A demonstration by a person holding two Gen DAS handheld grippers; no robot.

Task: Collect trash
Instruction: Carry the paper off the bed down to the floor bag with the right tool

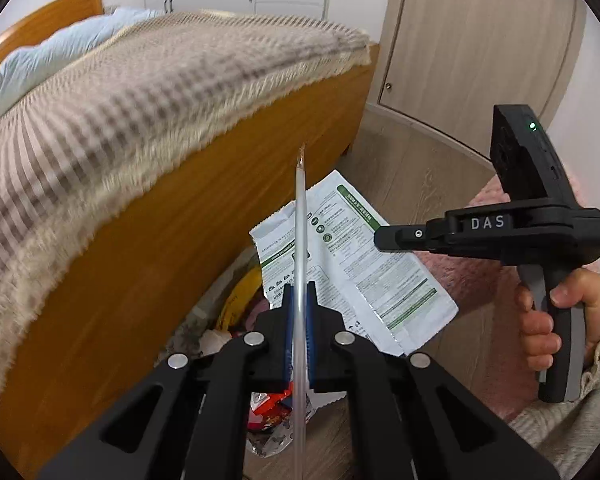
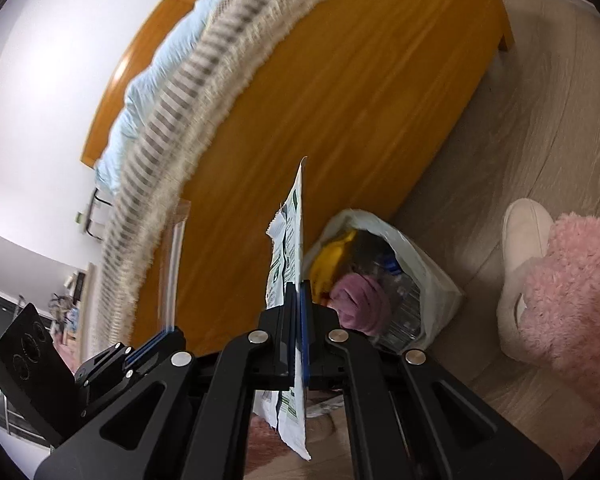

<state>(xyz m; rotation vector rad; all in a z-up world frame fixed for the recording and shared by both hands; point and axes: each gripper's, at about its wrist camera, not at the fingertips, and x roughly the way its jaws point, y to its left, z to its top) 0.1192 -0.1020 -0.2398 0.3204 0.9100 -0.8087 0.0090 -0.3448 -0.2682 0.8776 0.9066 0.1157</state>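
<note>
My left gripper (image 1: 300, 292) is shut on a clear plastic bag (image 1: 299, 216), seen edge-on as a thin upright strip. My right gripper (image 1: 380, 238), held by a hand, comes in from the right and is shut on a white and green printed wrapper (image 1: 364, 276). In the right wrist view that wrapper (image 2: 294, 232) stands edge-on between the shut fingers of the right gripper (image 2: 298, 292). At lower left the left gripper (image 2: 168, 334) holds the clear bag (image 2: 176, 256). A white trash bag (image 2: 428, 276) lies open on the floor just beyond both grippers, against the bed frame.
The trash bag holds a yellow item (image 2: 332, 256), a purple cloth (image 2: 356, 300) and clear plastic. A red snack wrapper (image 1: 268, 408) lies below the left gripper. The orange wooden bed side (image 1: 148, 272) rises close on the left. A slipper (image 2: 520, 248) and pink fleece leg (image 2: 572, 288) stand right.
</note>
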